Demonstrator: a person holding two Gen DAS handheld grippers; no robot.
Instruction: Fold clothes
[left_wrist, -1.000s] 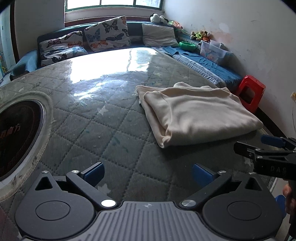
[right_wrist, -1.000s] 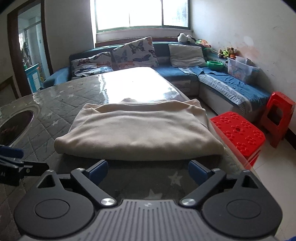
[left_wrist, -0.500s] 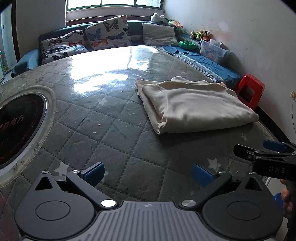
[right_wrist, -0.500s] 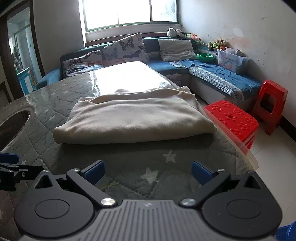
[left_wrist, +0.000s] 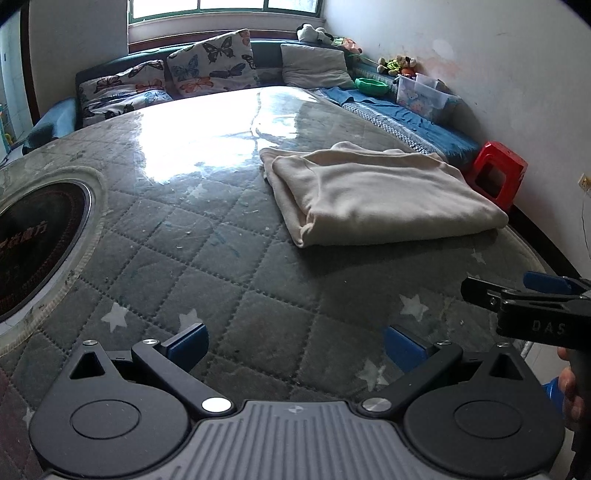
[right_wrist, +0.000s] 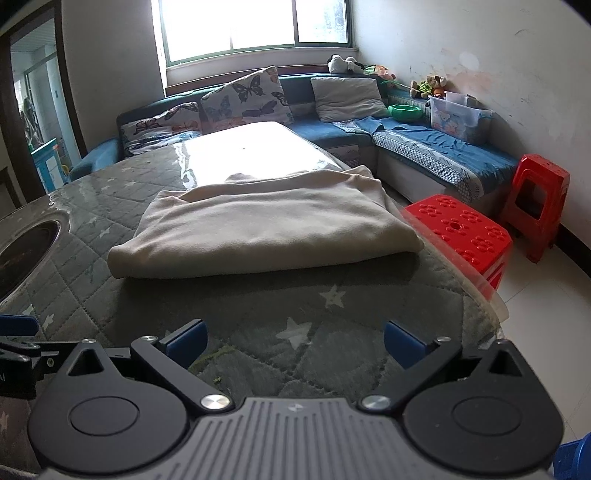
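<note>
Hotplate (left_wrist: 33, 243): round dark glass disc set into the bench at the far left, ringed by a pale rim.
Bench (left_wrist: 229, 266): grey quilted cover with white stars under a clear glossy sheet; window glare on its far half.
Left gripper (left_wrist: 295, 347): low at the near edge of the bench, jaws spread wide, blue pads apart, nothing between them, only bare cover beneath.
Cloth (left_wrist: 376, 199): cream garment, folded into a thick rectangle, lying flat on the right part of the bench, well beyond both grippers and touched by neither; its folded edge faces the near side.
Right gripper (right_wrist: 293, 341): to the right of the left one, at the near rim of the bench; jaws have just been opening and stand at their widest, empty, the cloth ahead of them and apart.
Hand (left_wrist: 570, 391): fingers wrapped on the right gripper's handle, seen at the edge of the left view.
Stools (right_wrist: 461, 236): two red plastic ones on the floor, right of the bench.
Sofa (right_wrist: 436, 151): blue, along the far and right walls, with cushions.
</note>
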